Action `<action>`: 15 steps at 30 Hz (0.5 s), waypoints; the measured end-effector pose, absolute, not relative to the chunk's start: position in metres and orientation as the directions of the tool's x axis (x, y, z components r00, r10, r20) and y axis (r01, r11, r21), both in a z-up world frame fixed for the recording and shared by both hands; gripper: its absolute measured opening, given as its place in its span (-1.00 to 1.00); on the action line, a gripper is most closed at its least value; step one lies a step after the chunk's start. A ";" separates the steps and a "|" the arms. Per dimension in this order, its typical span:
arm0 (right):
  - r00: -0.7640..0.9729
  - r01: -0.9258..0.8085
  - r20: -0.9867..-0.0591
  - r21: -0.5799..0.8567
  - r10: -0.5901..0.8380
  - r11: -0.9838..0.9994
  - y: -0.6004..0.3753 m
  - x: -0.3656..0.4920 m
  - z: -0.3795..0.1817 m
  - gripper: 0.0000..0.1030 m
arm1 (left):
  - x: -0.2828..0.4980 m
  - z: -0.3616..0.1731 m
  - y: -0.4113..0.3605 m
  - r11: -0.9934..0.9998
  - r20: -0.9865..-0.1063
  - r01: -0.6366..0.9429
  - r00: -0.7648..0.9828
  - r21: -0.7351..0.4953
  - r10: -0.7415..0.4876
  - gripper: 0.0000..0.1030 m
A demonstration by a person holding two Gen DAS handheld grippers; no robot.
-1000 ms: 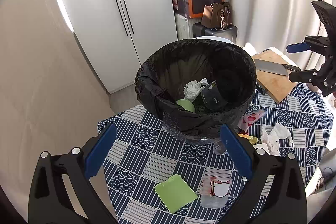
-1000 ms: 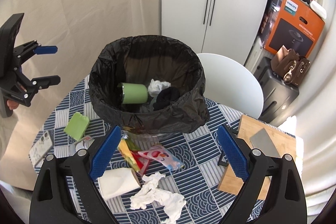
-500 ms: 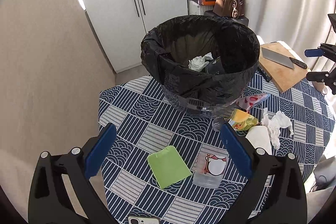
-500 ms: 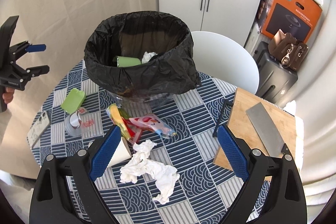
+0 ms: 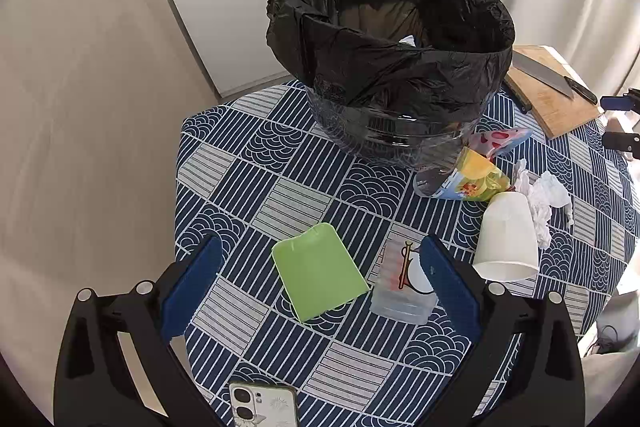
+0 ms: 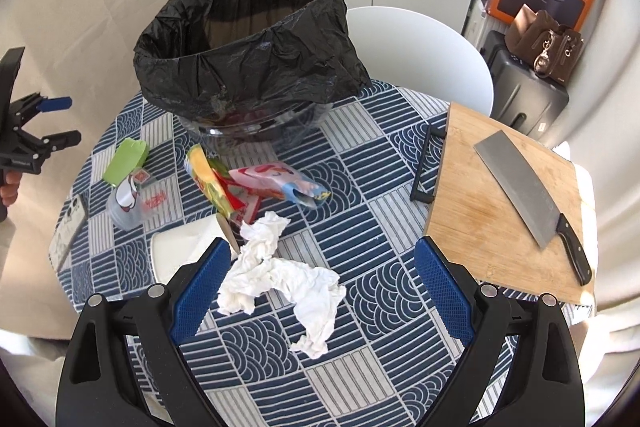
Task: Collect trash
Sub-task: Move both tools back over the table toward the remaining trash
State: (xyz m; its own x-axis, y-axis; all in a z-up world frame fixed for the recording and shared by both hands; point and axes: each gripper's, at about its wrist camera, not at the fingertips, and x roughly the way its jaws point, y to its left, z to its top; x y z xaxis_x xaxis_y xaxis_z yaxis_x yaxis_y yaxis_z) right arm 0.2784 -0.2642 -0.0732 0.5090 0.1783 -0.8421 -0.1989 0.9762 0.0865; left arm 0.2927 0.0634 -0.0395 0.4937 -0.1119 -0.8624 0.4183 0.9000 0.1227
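A bin with a black bag (image 5: 392,59) (image 6: 248,43) stands on the patterned table. Trash lies in front of it: a crumpled white tissue (image 6: 276,267) (image 5: 544,195), a white paper cup on its side (image 5: 506,239) (image 6: 180,247), snack wrappers (image 6: 276,183) (image 5: 472,179), a clear plastic cup (image 5: 404,279) (image 6: 128,199) and a green flat piece (image 5: 318,275) (image 6: 126,159). My left gripper (image 5: 320,287) is open above the green piece and clear cup. My right gripper (image 6: 316,287) is open above the tissue. Both are empty.
A wooden cutting board (image 6: 508,211) with a cleaver (image 6: 520,187) lies on the table's right side. A phone (image 5: 262,403) (image 6: 68,223) lies near the table's left edge. A white chair (image 6: 424,51) stands behind the table, cabinets and boxes beyond.
Both grippers have pulled back from over the bin and come down toward the table. The trash on the table now sits between their fingers. Both stayed open.
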 end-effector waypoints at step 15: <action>0.412 -0.170 -0.890 0.133 0.193 0.976 -0.253 0.285 -0.115 0.72 | 0.310 -0.084 0.074 0.902 -0.920 0.424 0.382 0.087 -0.090 0.88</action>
